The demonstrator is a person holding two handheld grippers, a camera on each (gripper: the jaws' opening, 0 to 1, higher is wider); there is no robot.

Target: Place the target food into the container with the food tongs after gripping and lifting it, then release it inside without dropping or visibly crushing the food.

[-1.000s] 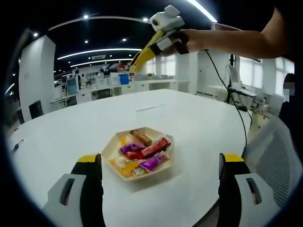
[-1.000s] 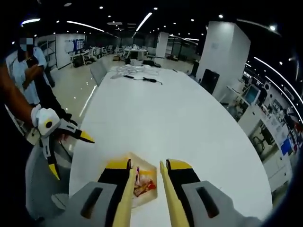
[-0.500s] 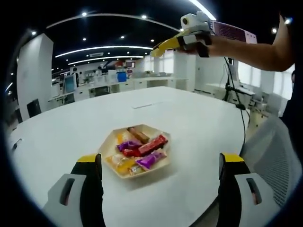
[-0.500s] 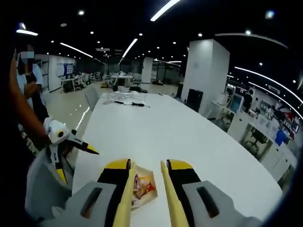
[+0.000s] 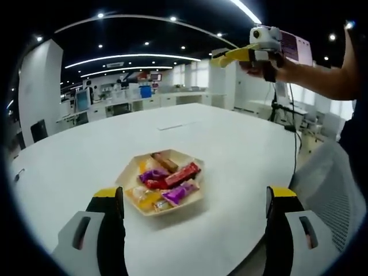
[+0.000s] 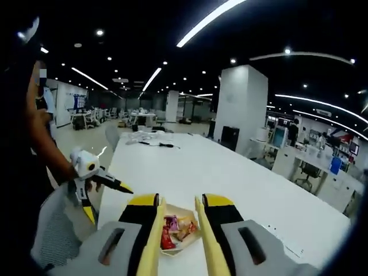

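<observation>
In the left gripper view the left gripper (image 5: 192, 210) hangs low over the white counter (image 5: 247, 149), jaws wide apart, with the hexagonal tray (image 5: 195, 198) of wrapped snacks (image 5: 168, 183) lying whole between them, well inside the counter's edge. Up to the right, the right gripper (image 5: 221, 59) is held high, carrying yellow food tongs (image 5: 233, 56). The right gripper view (image 6: 178, 213) shows its jaws clamped on the tongs (image 6: 150, 241), whose arms cover the tray's sides (image 6: 192, 236).
</observation>
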